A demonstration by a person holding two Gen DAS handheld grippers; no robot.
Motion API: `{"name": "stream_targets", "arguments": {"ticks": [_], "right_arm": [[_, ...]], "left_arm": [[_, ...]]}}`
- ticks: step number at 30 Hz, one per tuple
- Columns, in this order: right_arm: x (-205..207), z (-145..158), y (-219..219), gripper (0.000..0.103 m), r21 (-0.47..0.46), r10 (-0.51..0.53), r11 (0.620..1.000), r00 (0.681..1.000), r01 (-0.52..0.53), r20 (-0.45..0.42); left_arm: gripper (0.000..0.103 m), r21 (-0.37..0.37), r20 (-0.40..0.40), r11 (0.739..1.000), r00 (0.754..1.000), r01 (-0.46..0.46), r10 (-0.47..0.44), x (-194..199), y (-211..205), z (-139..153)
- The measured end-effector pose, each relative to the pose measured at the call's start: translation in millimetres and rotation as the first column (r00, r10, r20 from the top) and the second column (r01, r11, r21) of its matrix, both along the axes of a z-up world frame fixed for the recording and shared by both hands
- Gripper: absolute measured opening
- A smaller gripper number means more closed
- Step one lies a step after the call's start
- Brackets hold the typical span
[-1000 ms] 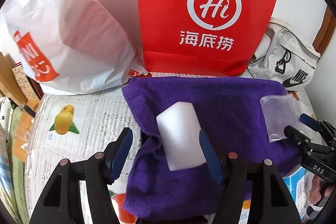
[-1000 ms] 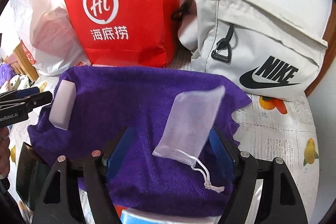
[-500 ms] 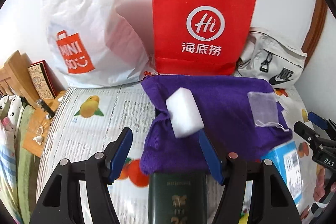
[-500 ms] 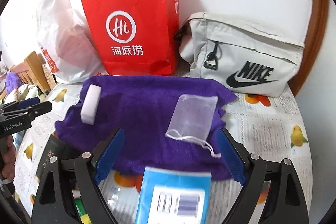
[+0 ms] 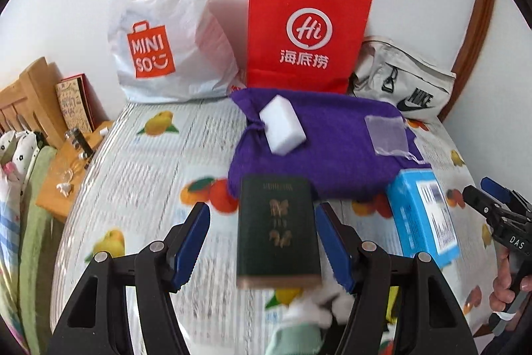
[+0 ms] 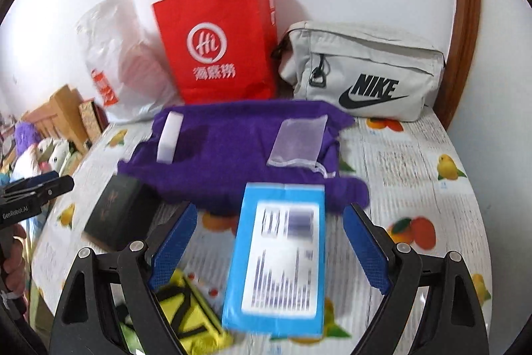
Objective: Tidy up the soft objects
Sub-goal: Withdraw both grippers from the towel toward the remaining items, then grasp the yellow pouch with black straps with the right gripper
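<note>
**Blue-padded tongs stand empty over the clutter**

Blue pads frame both views. The left tongs (image 5: 262, 242) are parted about halfway with nothing gripped; a dark green book (image 5: 276, 230) lies on the desk (image 5: 139, 175) below the gap, its long axis running away from the camera. The right tongs (image 6: 269, 252) gape wide and hold nothing either; a blue box (image 6: 279, 258) lies beneath them, lengthwise along the line of sight. Both are hard goods, not what the task asks for.

Farther out, the soft things sit on a purple towel (image 5: 335, 148) spread in front of a red paper bag (image 5: 307, 35), a white plastic bag (image 5: 166, 22) and a grey pouch bag (image 6: 362, 72). A white sponge block (image 5: 282, 128) rests on the towel's left part, its long axis running diagonally from far-left to near-right in the left view. A translucent drawstring pouch (image 6: 297, 142) lies flat on the right part, mouth and cord toward the camera, long axis roughly fore-and-aft.

My judgement is that this is a pause between picks. To do the next pick well, each tongs should come down across the short side of its target: square to the sponge's diagonal, and pinching the pouch near its gathered mouth so the thin fabric does not slip. Catching towel pile along with either item is the likely fault.
</note>
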State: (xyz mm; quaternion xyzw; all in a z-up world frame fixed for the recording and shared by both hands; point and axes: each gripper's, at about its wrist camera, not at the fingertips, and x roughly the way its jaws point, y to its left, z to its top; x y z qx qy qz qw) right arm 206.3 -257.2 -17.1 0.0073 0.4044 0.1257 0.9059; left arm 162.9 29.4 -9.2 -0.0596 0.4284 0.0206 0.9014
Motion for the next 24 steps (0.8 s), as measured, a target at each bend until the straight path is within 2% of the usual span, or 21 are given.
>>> {"name": "stream_targets", "arguments": {"ticks": [7, 12, 14, 24], "right_arm": [[-51.0, -9.0, 8.2, 0.089, 0.02, 0.053, 0.998, 0.998, -0.053, 0.019], [-76.7, -26.0, 18.8, 0.089, 0.055, 0.107, 0.993, 0.994, -0.107, 0.006], [-84.5, -33.5, 27.0, 0.089, 0.036, 0.131, 0.991, 0.991, -0.131, 0.002], [-91.7, -78.6, 55.3, 0.089, -0.004, 0.216, 0.976, 0.973, -0.217, -0.084]], "left_arm": [[0.064, -0.026, -0.022, 1.0, 1.0, 0.004, -0.004, -35.2, -3.6, -23.6], [0.064, -0.034, -0.039, 0.999, 0.999, 0.004, -0.005, -51.3, -2.1, -39.2], [0.064, -0.04, -0.047, 0.999, 0.999, 0.001, -0.003, -57.9, -0.5, -45.2], [0.064, -0.074, -0.076, 0.997, 0.997, 0.0, -0.006, -70.3, 12.0, -68.9]]}}
